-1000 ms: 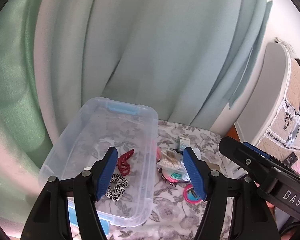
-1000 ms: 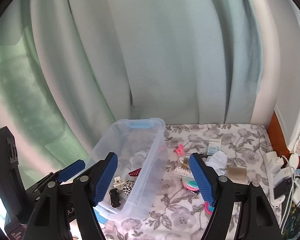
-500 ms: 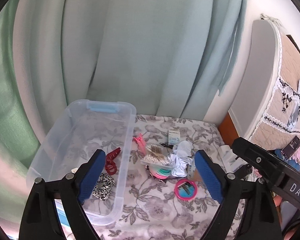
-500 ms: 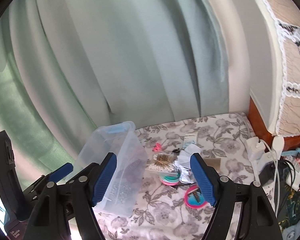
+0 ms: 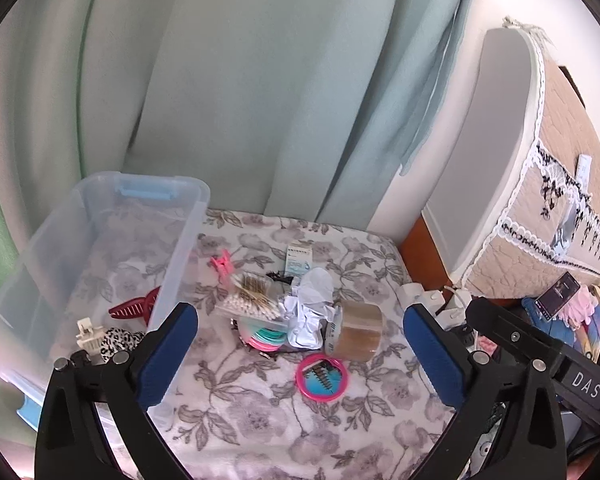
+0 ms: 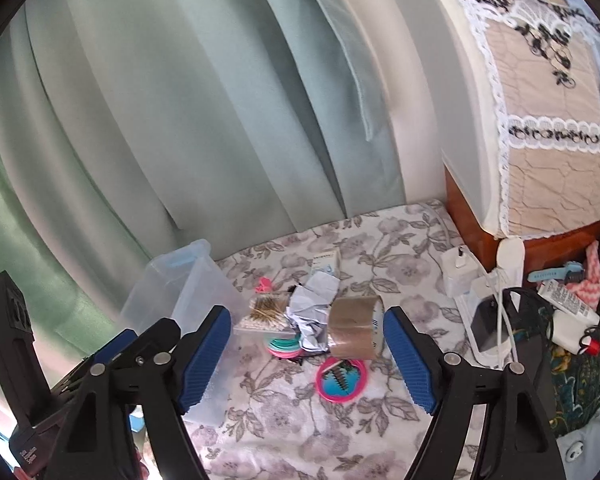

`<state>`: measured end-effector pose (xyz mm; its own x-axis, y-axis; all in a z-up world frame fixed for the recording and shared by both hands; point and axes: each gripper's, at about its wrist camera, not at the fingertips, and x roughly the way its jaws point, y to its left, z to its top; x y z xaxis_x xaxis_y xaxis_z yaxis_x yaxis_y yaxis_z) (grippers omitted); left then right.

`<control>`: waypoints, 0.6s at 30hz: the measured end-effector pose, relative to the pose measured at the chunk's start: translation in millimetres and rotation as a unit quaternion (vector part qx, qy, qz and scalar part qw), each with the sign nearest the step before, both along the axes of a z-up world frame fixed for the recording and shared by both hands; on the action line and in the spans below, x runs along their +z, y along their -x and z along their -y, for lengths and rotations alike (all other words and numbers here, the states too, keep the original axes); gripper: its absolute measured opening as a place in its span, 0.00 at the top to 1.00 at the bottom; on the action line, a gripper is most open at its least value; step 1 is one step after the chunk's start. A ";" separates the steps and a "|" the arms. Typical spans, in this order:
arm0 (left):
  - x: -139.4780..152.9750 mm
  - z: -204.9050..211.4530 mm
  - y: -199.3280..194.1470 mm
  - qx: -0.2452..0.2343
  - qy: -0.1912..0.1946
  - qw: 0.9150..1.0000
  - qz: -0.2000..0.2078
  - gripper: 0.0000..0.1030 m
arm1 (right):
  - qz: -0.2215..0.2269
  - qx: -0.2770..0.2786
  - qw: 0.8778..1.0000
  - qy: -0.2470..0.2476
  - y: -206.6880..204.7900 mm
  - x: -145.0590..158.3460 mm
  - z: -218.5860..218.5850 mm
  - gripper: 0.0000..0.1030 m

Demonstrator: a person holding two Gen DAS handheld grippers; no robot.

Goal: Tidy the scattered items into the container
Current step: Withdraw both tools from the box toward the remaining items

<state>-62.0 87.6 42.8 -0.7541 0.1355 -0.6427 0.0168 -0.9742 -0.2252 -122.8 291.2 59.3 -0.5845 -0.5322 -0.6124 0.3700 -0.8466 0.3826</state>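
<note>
Container: clear plastic bin [image 5: 100,248], ahead-left of our left gripper [image 5: 300,356]; we see a red hair claw [image 5: 138,307] and a leopard scrunchie [image 5: 120,342] inside.
Loose items: piled on the floral cloth [image 5: 260,408] straight ahead of both grippers: cotton swabs [image 5: 250,300], tape roll [image 5: 358,330], pink round mirror [image 5: 322,376], pink clip [image 5: 222,265].
Left gripper: jaws just opened wide, nothing between them.
Right gripper [image 6: 308,360]: jaws apart, just opening a bit more, empty; tape roll [image 6: 354,332] just ahead.
</note>
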 end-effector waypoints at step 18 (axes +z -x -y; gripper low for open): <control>-87.2 -40.2 19.2 -0.046 0.029 0.991 0.123 0.01 | 0.075 -0.019 0.996 -0.049 18.6 -67.9 -26.6 0.20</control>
